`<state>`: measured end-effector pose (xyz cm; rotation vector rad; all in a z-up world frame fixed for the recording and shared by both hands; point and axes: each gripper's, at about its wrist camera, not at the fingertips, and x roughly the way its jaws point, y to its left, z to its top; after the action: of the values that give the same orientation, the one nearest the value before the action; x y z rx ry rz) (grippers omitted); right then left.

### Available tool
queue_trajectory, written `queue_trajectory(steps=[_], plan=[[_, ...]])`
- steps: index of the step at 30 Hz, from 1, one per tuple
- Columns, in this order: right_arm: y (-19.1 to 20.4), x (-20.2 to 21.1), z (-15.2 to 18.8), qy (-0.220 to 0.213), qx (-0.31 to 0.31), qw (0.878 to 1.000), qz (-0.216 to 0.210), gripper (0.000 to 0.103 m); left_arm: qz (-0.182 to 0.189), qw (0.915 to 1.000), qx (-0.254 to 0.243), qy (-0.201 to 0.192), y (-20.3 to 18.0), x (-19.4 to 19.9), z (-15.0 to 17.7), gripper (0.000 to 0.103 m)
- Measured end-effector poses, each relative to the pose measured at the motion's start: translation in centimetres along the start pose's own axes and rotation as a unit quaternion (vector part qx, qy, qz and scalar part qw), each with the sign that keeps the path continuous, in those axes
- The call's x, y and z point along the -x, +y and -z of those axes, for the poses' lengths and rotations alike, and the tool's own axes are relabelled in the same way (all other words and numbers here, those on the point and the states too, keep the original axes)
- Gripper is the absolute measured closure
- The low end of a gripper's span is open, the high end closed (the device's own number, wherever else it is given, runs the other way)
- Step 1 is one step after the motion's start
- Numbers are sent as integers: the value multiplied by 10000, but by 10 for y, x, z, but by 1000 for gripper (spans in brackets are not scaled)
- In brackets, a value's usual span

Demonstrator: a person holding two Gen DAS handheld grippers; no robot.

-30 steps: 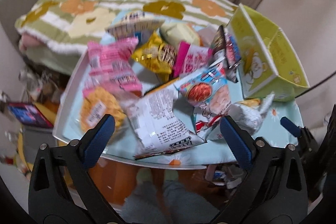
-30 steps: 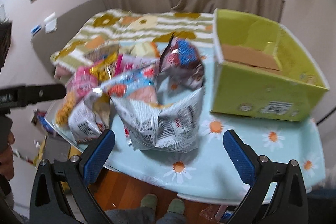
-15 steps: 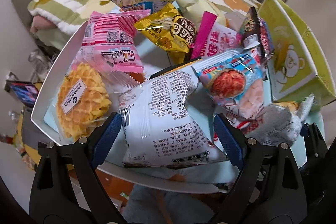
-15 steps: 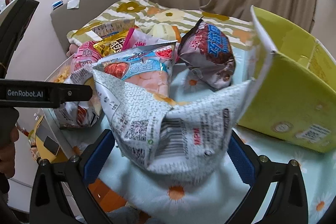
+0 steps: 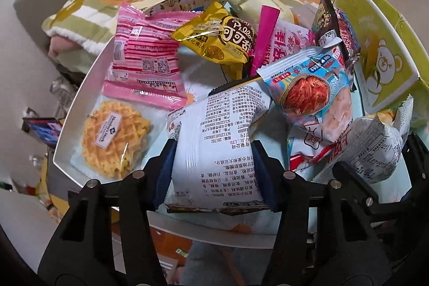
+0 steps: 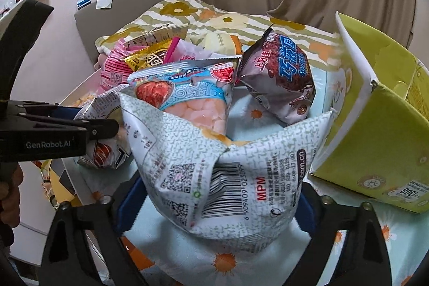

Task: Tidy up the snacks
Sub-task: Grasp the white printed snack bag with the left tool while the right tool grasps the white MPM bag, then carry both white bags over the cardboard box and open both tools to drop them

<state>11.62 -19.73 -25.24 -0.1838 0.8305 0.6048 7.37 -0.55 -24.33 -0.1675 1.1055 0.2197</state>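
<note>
Both hand-held grippers clamped on snack bags at the near edge of the bench.

The left hand-held gripper [image 5: 213, 173] has just been closing, and its blue pads now pinch the sides of the white printed bag [image 5: 217, 149], which lies beside the waffle pack [image 5: 114, 140]. The right hand-held gripper [image 6: 214, 201] has also just been closing, and its pads press the grey barcode bag [image 6: 228, 173] from both sides. This bag stands on the daisy-patterned bench [image 6: 222, 259], just beside the green box [image 6: 375, 141], in front of the shrimp-cracker bag [image 6: 193, 98].
</note>
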Motion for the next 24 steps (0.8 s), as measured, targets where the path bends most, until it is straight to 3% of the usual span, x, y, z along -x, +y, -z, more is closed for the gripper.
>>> queue_trajectory(steps=[11,24], plan=[[-2,31,-18,-322,-62,9994,66,20,147,9996,167,-162,4,28,-9,54],[-22,100,-54,-944,-220,9951,198,20,96,9951,183,-968,-7,109,-46,54]])
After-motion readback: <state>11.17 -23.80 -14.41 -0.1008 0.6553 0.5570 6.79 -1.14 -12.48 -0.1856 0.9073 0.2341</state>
